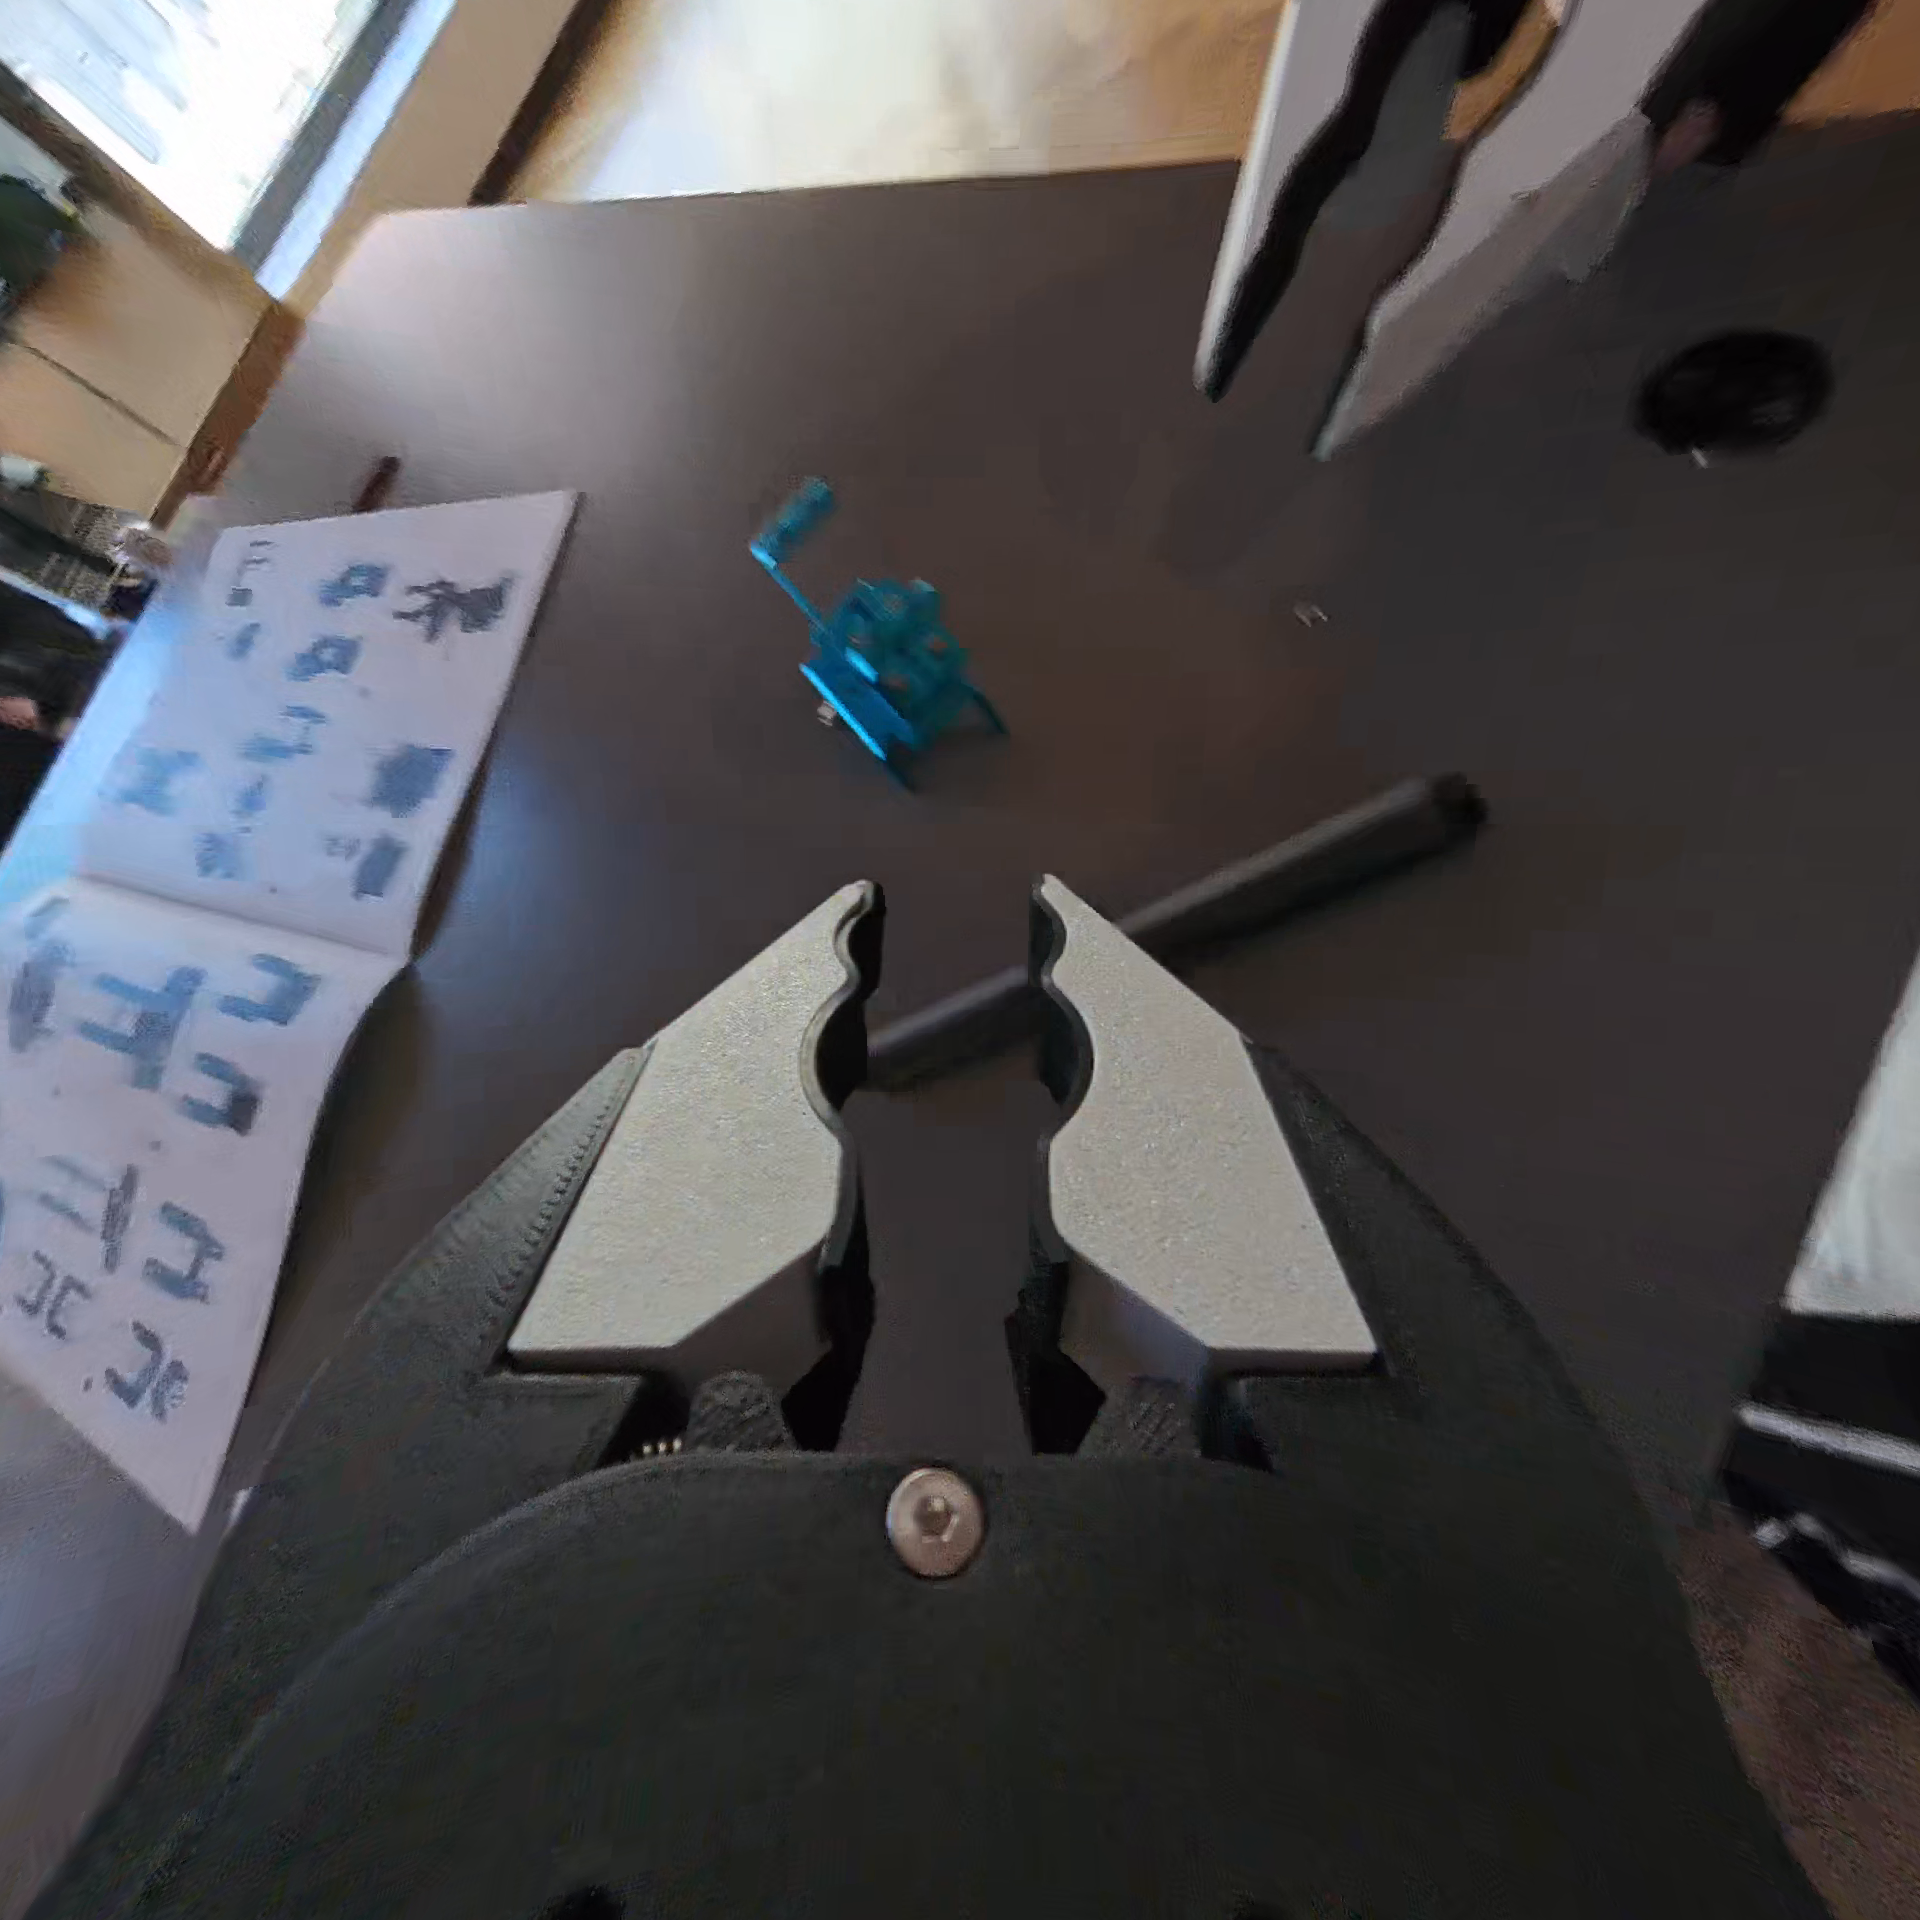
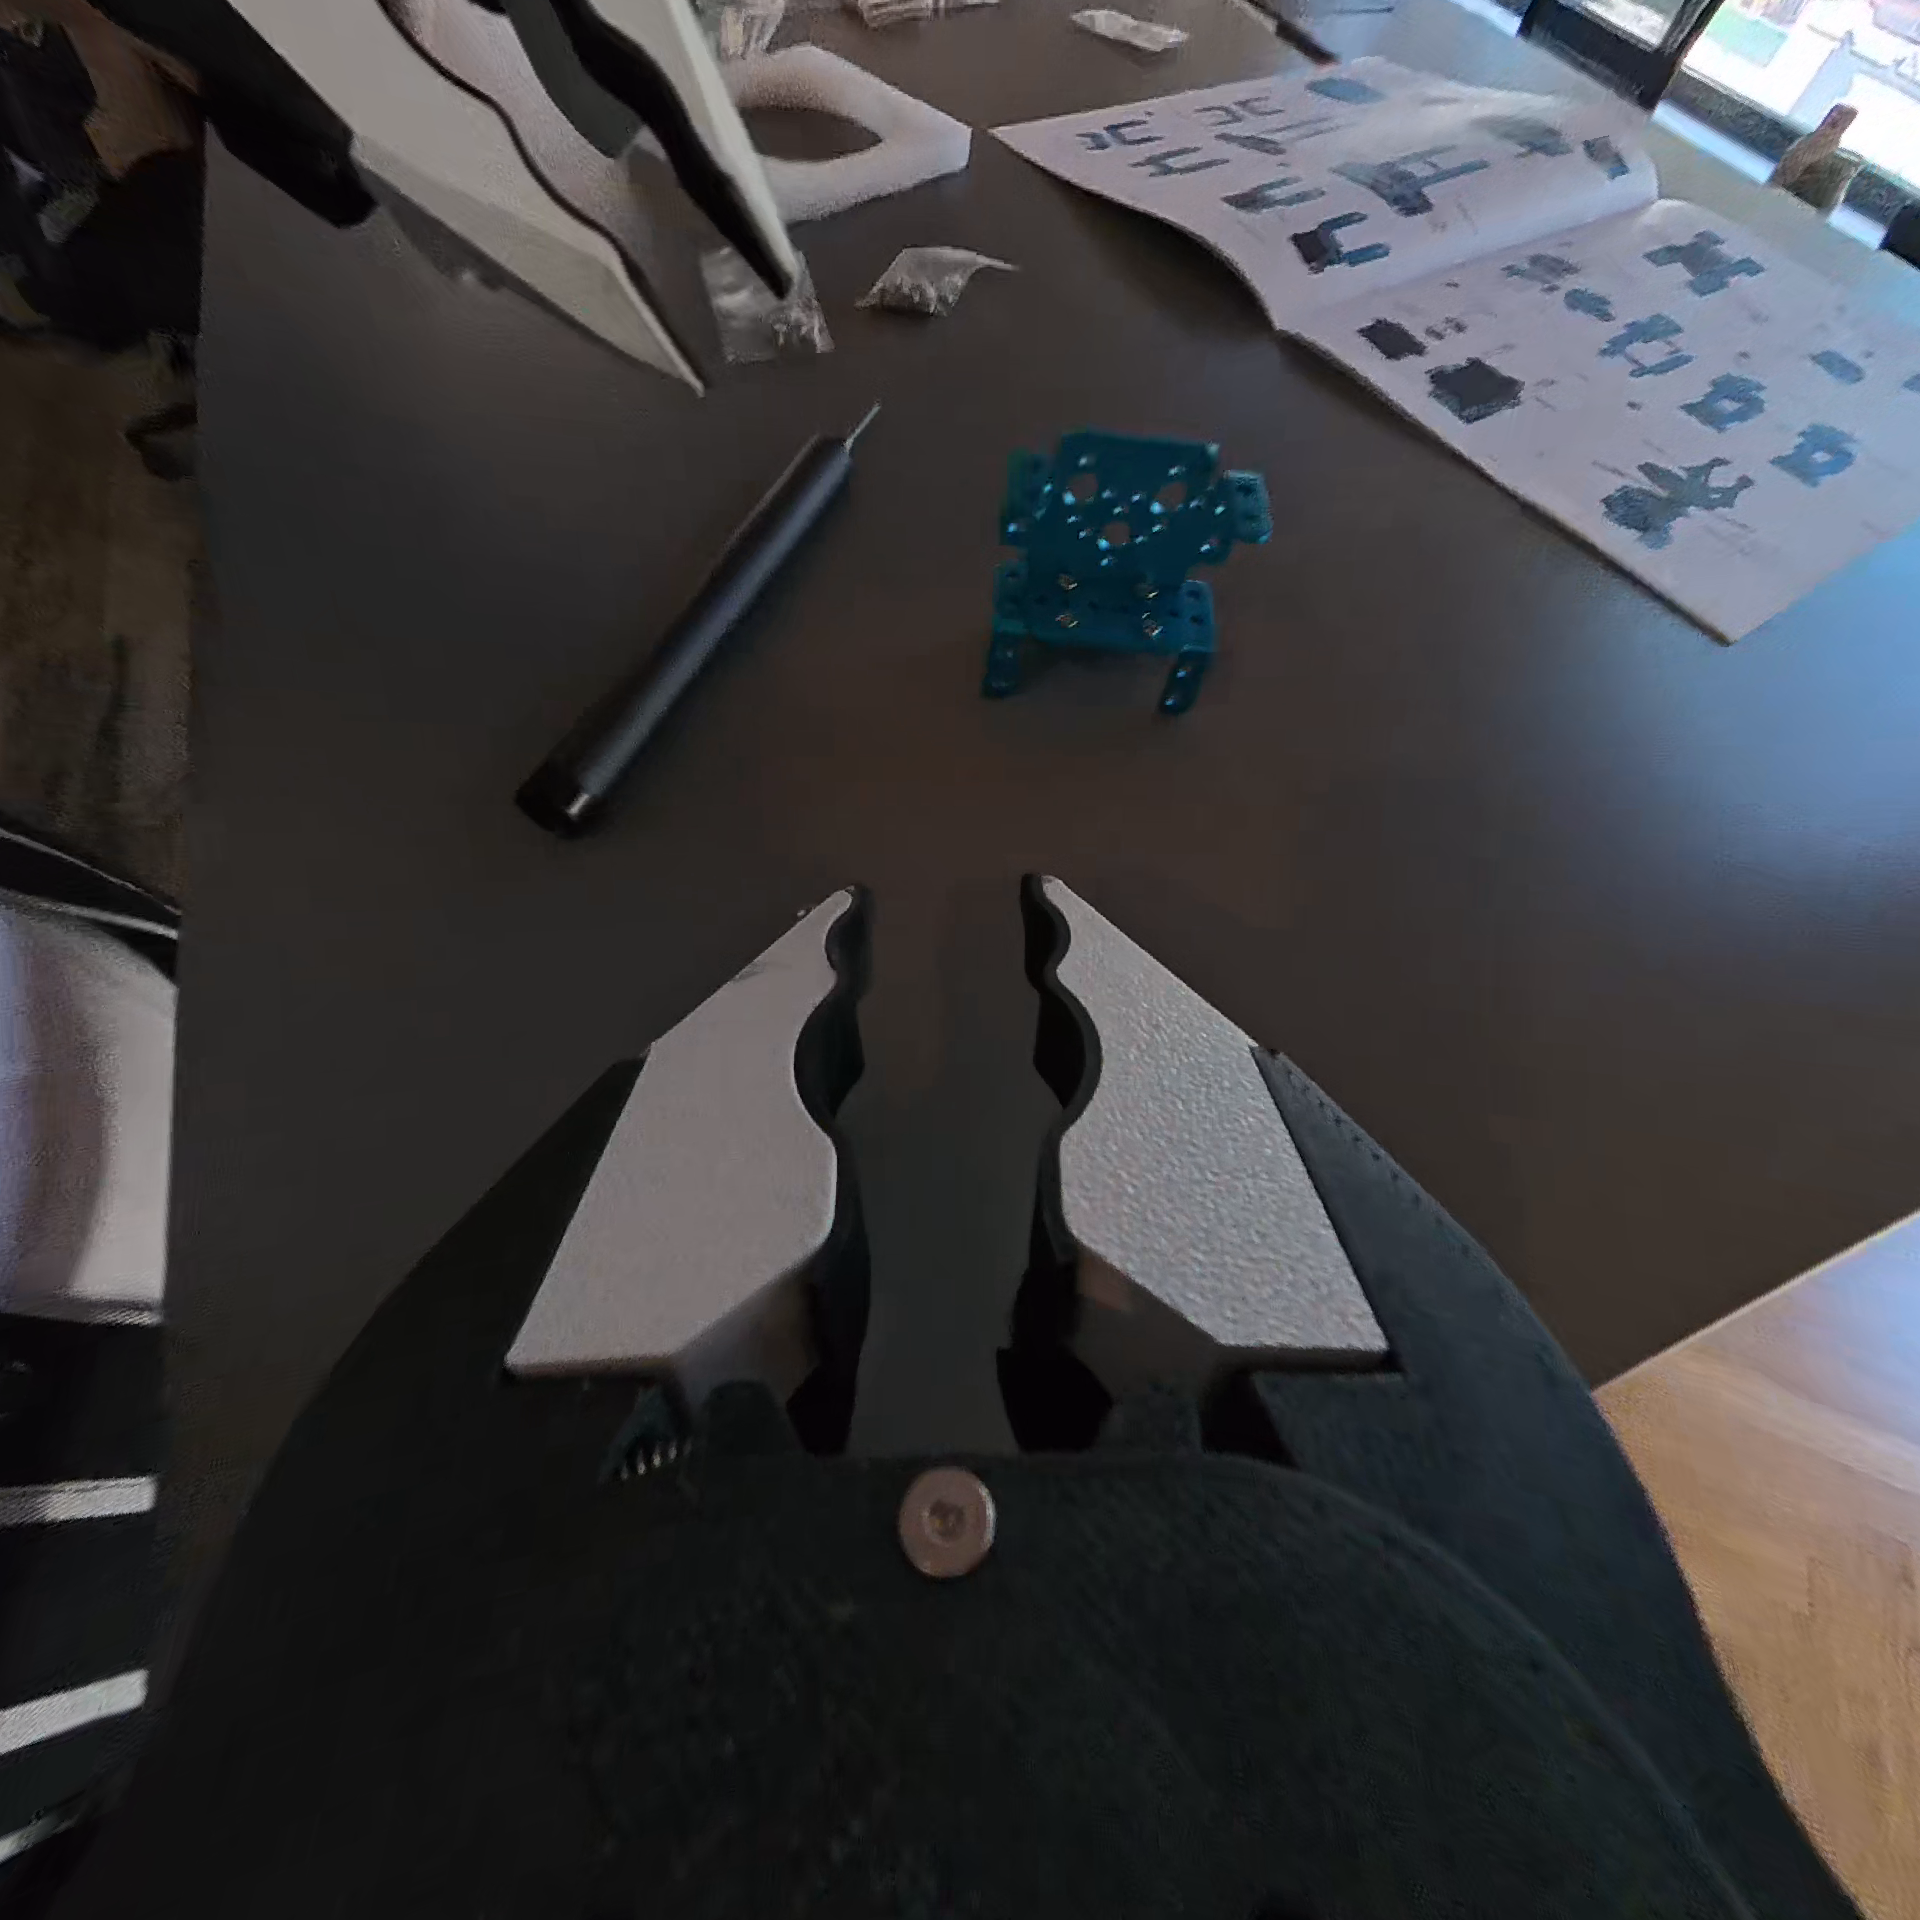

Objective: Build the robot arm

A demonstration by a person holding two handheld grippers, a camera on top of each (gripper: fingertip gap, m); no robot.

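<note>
Dark table (image 2: 1455,935); two hand-held tongs above it, neither touching anything.

Left gripper (image 1: 956,914): jaws a little apart, nothing between them; hangs over the near end of a black screwdriver (image 1: 1195,914), whose tip is hidden behind its fingers in the left wrist view.

Right gripper (image 2: 940,904): jaws a little apart, empty; over bare table, the screwdriver and a blue metal bracket assembly (image 2: 1117,561) lying beyond it.

Bracket assembly: mid-table, just beside the screwdriver, apart from both grippers; blurred, its fastenings hard to make out.

Open booklet (image 2: 1507,312): at the table's edge, cut off by the frame; print smeared.

Small clear bags (image 2: 925,275): far side, contents too small to tell; one partly hidden behind the left gripper's fingers.

White foam piece (image 2: 862,135): far side, partly hidden.

Round black grommet (image 1: 1730,400): set in the table top.
</note>
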